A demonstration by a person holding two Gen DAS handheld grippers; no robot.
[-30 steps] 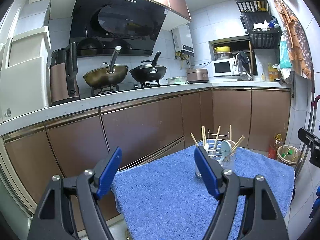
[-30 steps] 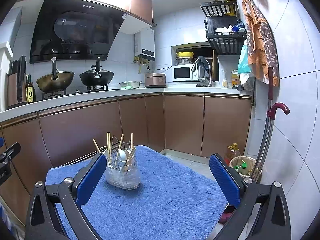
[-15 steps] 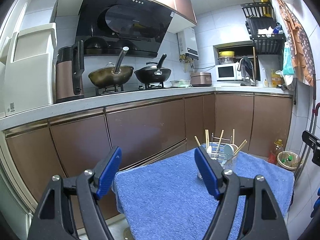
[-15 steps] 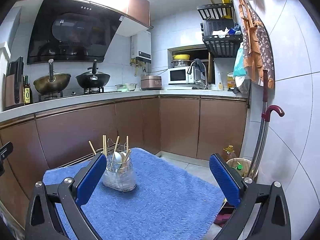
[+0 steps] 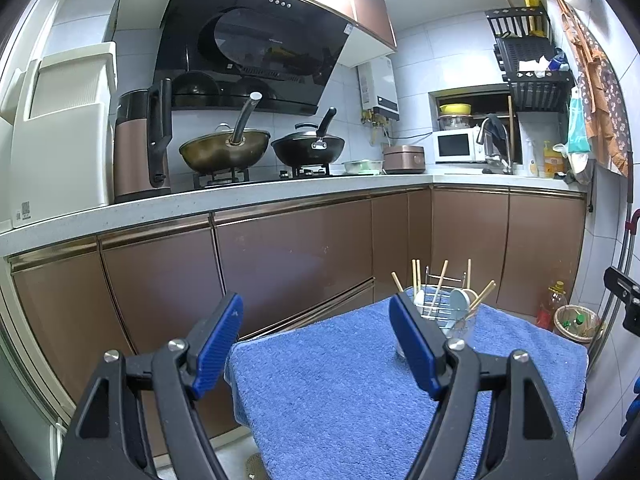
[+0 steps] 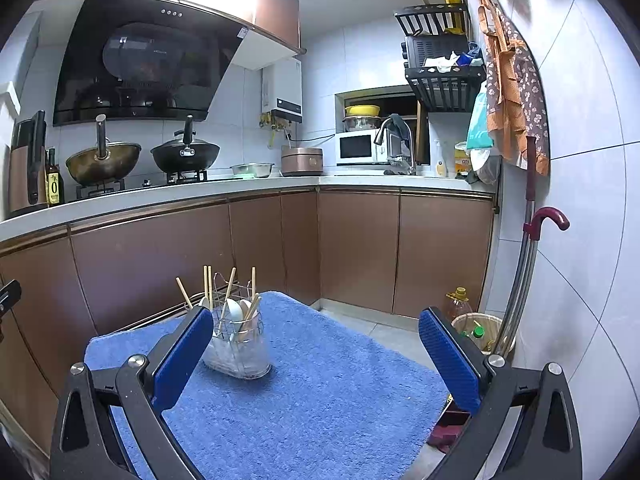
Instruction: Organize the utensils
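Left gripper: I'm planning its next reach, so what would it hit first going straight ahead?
Probably the brown cabinet doors, beyond the towel's left edge. The left gripper is open and empty; the utensil holder sits right of its line. Depth is unclear.

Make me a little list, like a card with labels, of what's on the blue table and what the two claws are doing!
table cover: blue towel
on it: clear utensil holder with a wire rack inside
in the holder: wooden chopsticks standing up, white spoons
left claw: open, holding nothing, apart from the holder
right claw: open, holding nothing, apart from the holder
loose utensils on the towel: none seen
behind: kitchen counter with two woks on the stove
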